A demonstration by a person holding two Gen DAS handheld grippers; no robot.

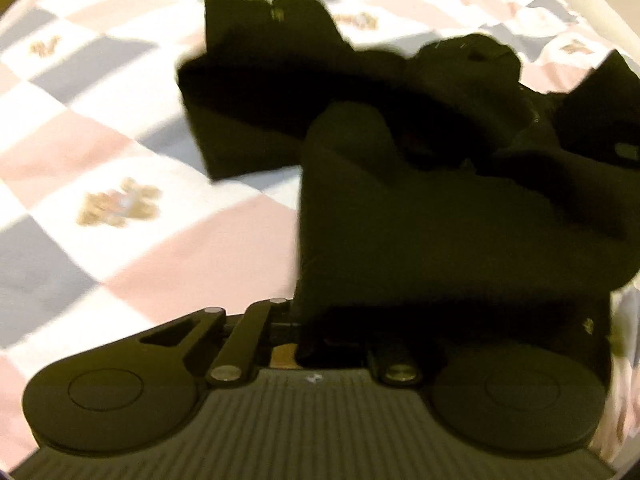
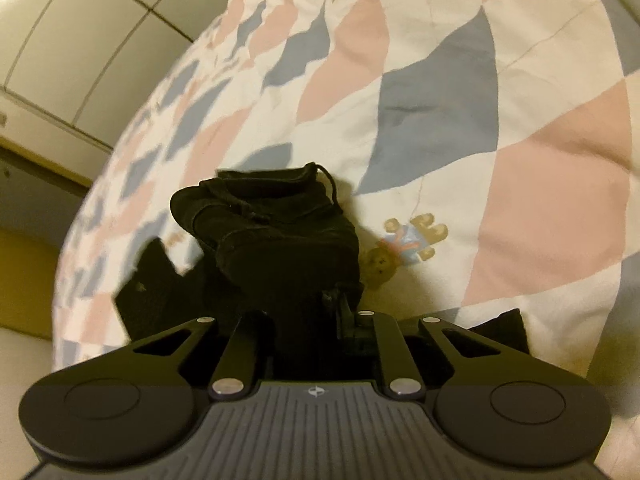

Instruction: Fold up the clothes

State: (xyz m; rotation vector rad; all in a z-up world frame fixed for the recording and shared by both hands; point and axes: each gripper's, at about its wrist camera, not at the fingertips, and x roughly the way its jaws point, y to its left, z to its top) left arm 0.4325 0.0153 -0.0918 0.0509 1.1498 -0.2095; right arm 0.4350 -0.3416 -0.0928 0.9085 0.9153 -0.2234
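Note:
A black garment [image 1: 400, 200] lies partly on the checkered bedspread [image 1: 120, 120], and one end of it rises in a thick fold over my left gripper [image 1: 332, 320]. The cloth hides the left fingers; the linkage arms are drawn in, so the gripper is shut on the garment. In the right wrist view the same black garment [image 2: 272, 232], with a drawstring at its top, is bunched right in front of my right gripper [image 2: 304, 312]. That gripper is shut on the cloth, its fingertips buried in it.
The pink, grey and white quilt [image 2: 440, 120] carries teddy bear prints [image 2: 408, 248] [image 1: 120, 204]. Its edge drops off at the left of the right wrist view, beside a pale panelled wall [image 2: 60, 40].

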